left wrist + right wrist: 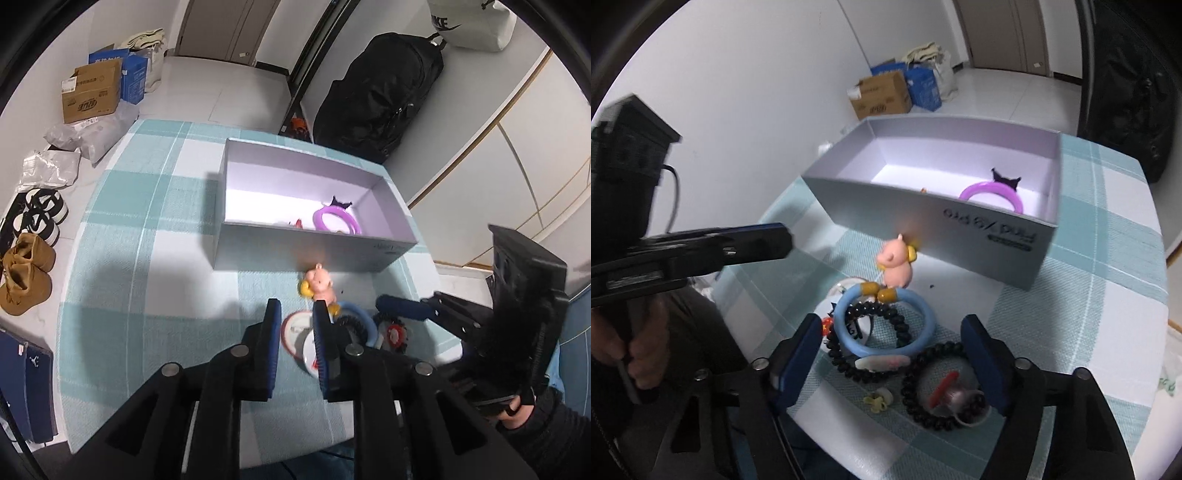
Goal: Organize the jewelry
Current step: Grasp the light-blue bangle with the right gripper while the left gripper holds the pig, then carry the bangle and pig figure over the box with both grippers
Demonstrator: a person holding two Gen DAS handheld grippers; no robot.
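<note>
Jewelry pile [886, 347] sits betw. right gripper's [892, 354] spread jaws, untouched; left gripper [295, 332] slightly apart, empty.

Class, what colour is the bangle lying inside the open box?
Purple bangle, clearest in the right wrist view.

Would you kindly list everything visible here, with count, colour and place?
box: one, lilac-grey, open, on tablecloth
purple bangle: one, inside box
pig figure: one, pink, just before box
blue bangle: one, yellow beads, in pile before pig
bead bracelet: one, black, in pile
tablecloth: one, teal-white check
backpack: one, black, behind table
carton: one, brown, on floor
left claw: one, black, open, empty
right claw: one, black, open, straddling pile
</note>
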